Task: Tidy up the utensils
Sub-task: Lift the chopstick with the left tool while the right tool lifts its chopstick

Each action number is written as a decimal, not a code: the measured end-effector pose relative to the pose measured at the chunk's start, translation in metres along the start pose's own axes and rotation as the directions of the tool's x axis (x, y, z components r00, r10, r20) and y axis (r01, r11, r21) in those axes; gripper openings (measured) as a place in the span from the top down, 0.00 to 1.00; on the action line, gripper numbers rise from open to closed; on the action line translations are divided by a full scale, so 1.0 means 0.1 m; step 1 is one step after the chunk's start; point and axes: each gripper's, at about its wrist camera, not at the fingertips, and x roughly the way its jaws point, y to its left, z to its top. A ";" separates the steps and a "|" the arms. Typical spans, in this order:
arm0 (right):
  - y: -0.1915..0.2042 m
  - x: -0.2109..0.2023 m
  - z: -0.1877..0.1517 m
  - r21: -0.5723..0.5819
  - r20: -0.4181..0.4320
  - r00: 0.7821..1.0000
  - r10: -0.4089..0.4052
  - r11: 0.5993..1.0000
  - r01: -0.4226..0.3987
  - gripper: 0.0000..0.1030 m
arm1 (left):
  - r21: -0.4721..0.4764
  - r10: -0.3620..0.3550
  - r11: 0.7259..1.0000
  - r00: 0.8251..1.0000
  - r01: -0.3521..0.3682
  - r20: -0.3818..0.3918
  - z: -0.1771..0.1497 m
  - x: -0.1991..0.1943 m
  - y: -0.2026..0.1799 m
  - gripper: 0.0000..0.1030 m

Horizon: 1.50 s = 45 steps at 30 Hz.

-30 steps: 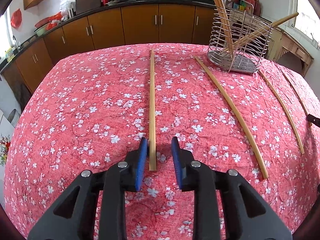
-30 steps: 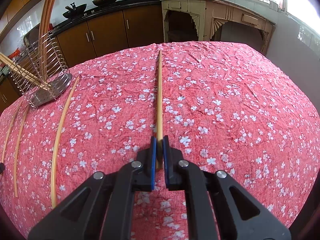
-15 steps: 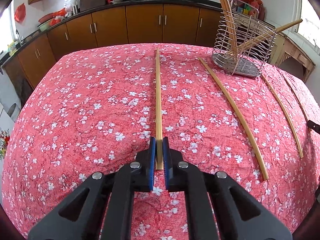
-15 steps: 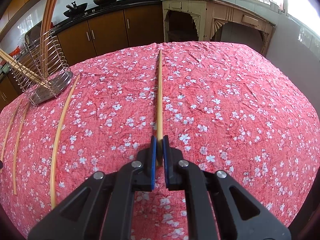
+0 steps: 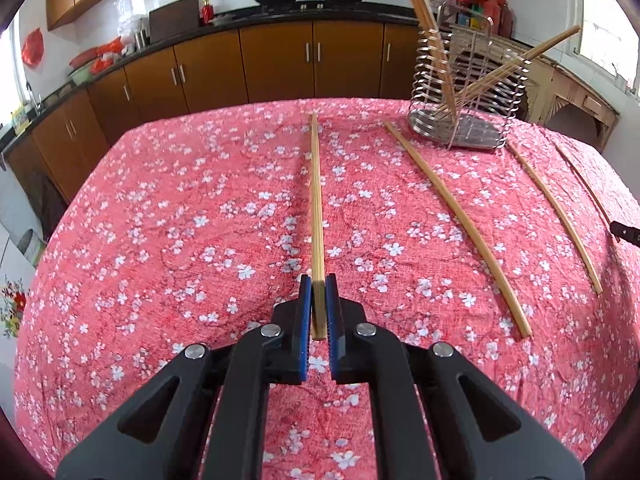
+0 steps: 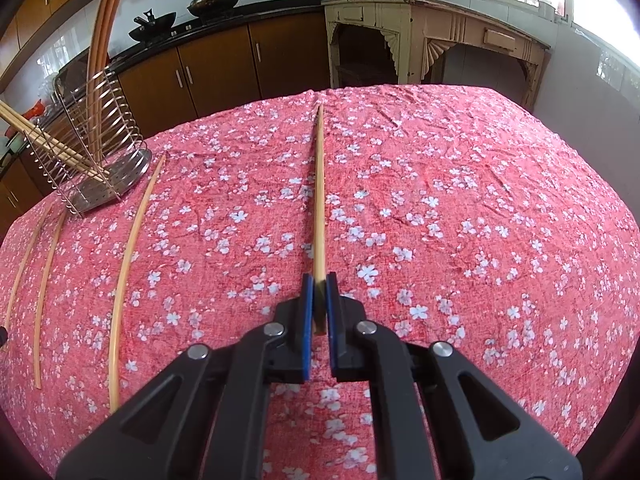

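Two chopsticks are in hand at once, and that is where the trouble could start. The left gripper (image 5: 319, 306) is clamped on the near end of one chopstick (image 5: 316, 200), its blue pads pressed against the wood; the right gripper (image 6: 319, 306) is clamped the same way on another chopstick (image 6: 319, 192). Both sticks are held only at their very ends, pointing away over the desk (image 5: 180, 220) with its pink floral cloth. A grip so close to the end leaves a long lever ahead of the pads, so I judge either stick could pivot or droop when swung, or slip out if its far tip catches the wrinkled cloth. The wire holder (image 5: 466, 92) stands at the far side of the desk, already carrying several chopsticks that lean out at different angles; a new stick brought in crooked might strike the wire rings or those leaning sticks and glance off, or tip the light holder. In the left view three loose chopsticks (image 5: 460, 216) lie on the cloth between the left gripper and the holder, and a low sweep across could knock them or roll them toward the edge. With both hands aiming at one holder, the two long sticks may also cross and knock each other loose.
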 end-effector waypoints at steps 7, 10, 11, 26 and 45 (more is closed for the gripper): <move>0.00 -0.27 0.07 -0.009 0.097 0.995 0.007 1.000 -0.007 0.93 | 0.020 -0.006 1.000 0.989 0.003 0.149 0.04 -0.31 -0.03 0.93; 0.02 -0.42 0.11 -0.015 0.148 0.989 0.011 1.000 -0.009 0.93 | 0.016 -0.009 1.000 0.976 0.006 0.218 0.09 -0.45 0.00 0.93; 0.02 -0.46 0.12 -0.018 0.165 0.986 0.012 1.000 -0.009 0.93 | 0.014 -0.009 1.000 0.972 0.005 0.236 0.10 -0.49 -0.01 0.93; 0.07 -1.00 0.35 -0.030 0.362 0.930 0.057 0.998 -0.049 0.93 | -0.075 -0.003 0.996 0.907 0.038 0.421 0.30 -0.85 0.10 0.93; 0.14 -1.42 0.61 -0.038 0.516 0.851 0.097 0.995 -0.090 0.93 | -0.130 0.025 0.990 0.826 0.059 0.563 0.52 -1.16 0.17 0.93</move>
